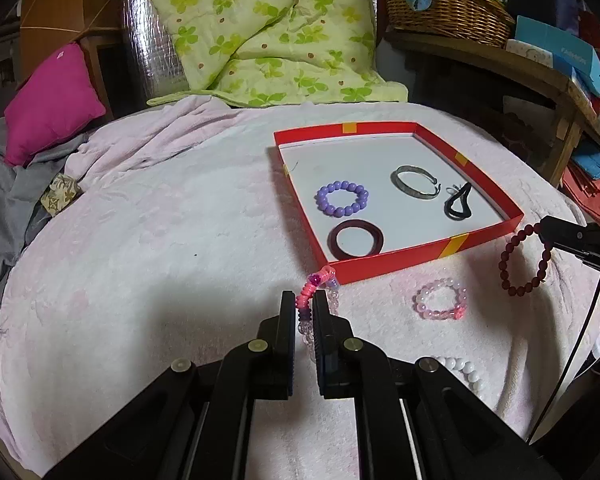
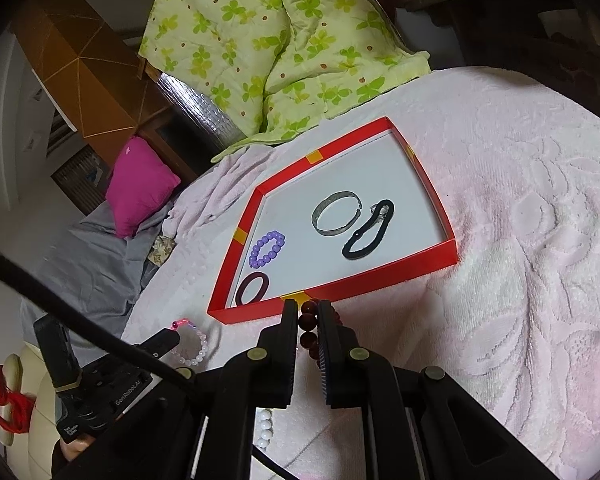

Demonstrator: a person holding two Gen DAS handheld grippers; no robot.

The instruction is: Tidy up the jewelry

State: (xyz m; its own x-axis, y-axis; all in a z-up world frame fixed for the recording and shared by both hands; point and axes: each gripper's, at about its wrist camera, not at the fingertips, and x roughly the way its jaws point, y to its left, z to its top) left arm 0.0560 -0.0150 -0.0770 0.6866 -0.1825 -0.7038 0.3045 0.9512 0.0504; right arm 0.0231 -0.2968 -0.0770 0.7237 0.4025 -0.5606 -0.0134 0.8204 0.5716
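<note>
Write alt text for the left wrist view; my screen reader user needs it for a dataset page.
The left tongs are shut on a pink and clear bead bracelet above a pale pink blanket. Ahead, a red tray holds four pieces, including a purple bead bracelet; at the right, the right tongs hold a dark red bead bracelet.

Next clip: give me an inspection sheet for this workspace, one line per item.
Surface: pale pink blanket over a bed.
Job's things: red tray holds a purple bead bracelet, silver bangle, black hair tie and dark bangle; a pink bead bracelet and white bead bracelet lie on the blanket.
Clutter: nothing seen on the blanket.
Grippers: left gripper shut on a pink and clear bracelet; right gripper shut on a dark red bead bracelet.
Cables: black cable near the left gripper.
Surroundings: green quilt, magenta cushion, wicker basket.
</note>
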